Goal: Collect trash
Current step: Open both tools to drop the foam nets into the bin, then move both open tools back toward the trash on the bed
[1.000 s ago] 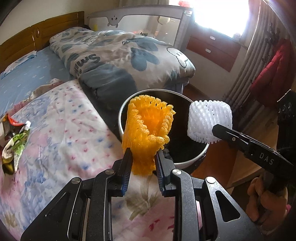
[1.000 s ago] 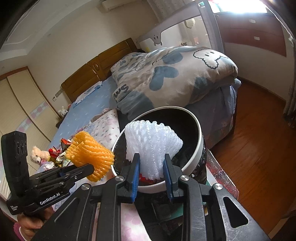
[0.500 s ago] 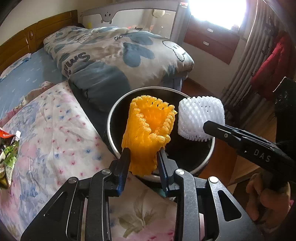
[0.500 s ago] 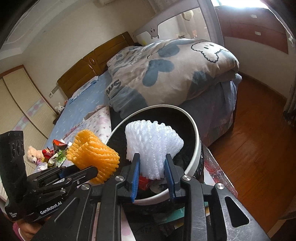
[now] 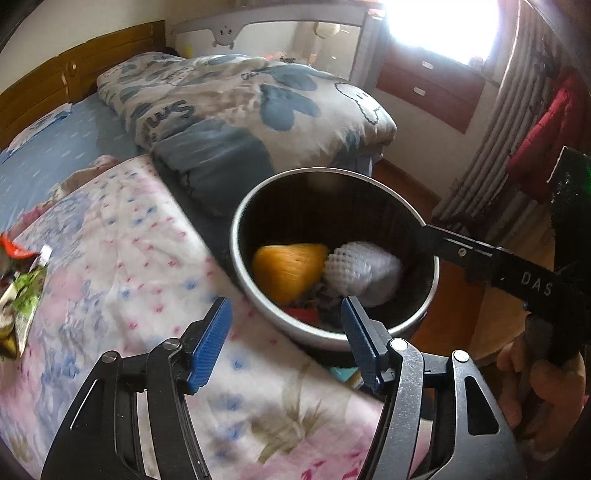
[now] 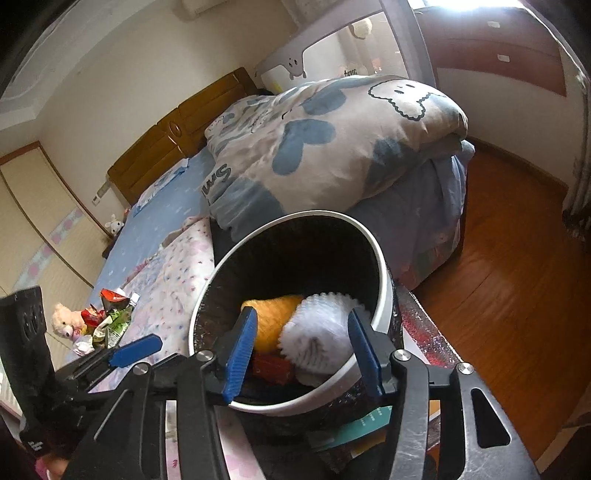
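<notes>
While blurred, both foam nets half-hide bin trash.

A wooden headboard stands against a cream wall in the upper left. The bed's blue sheet carries a folded cloud-print duvet at centre frame. Bright light floods through a window at upper right, above reddish drawers. Wooden floor fills the right side.

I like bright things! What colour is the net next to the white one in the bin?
Orange, clearest in the left wrist view.
</notes>
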The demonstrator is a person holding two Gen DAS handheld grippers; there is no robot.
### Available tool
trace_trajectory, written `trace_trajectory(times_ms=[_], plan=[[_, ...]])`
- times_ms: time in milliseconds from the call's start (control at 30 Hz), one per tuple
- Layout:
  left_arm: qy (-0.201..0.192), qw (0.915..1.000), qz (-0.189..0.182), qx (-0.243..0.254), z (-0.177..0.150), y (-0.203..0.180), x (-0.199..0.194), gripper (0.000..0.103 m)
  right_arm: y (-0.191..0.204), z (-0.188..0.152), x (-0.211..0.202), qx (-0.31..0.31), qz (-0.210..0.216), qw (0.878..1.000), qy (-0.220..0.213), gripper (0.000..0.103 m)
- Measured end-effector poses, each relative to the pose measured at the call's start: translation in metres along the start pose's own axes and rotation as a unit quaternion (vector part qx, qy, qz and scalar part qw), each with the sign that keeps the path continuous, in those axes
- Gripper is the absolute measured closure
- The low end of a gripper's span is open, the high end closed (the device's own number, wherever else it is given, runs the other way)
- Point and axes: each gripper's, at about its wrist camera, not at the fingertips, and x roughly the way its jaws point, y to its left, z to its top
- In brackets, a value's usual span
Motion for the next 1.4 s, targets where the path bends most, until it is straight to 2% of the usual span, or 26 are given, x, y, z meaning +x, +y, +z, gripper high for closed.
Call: trace_trajectory(times_ms=[233,533,700,1067,1400], plan=[[-0.019,0.9986,0.031,-0.039,-0.034,0.035,-0.028,0.039,0.025,-0.012,-0.012,-0.007,0.023,0.999,-0.02,0.03],[-0.04,0.9911,0.082,-0.097,-0.072,0.094,-0.072,0.039,0.082,-0.032,-0.007,-0.038,0.066,0.997,-0.01,0.029],[-0.05,0.9854,0.103,-0.126,-0.093,0.12,-0.092,0.039,0.116,-0.047,0.004,-0.058,0.083,0.995,0.014,0.029],[-0.057,0.9733,0.139,-0.174,-0.129,0.168,-0.12,0.039,0.183,-0.076,0.026,-0.107,0.119,0.986,0.055,0.029],[-0.065,0.9592,0.172,-0.215,-0.152,0.211,-0.143,0.039,0.227,-0.09,0.047,-0.131,0.142,0.978,0.083,0.029]])
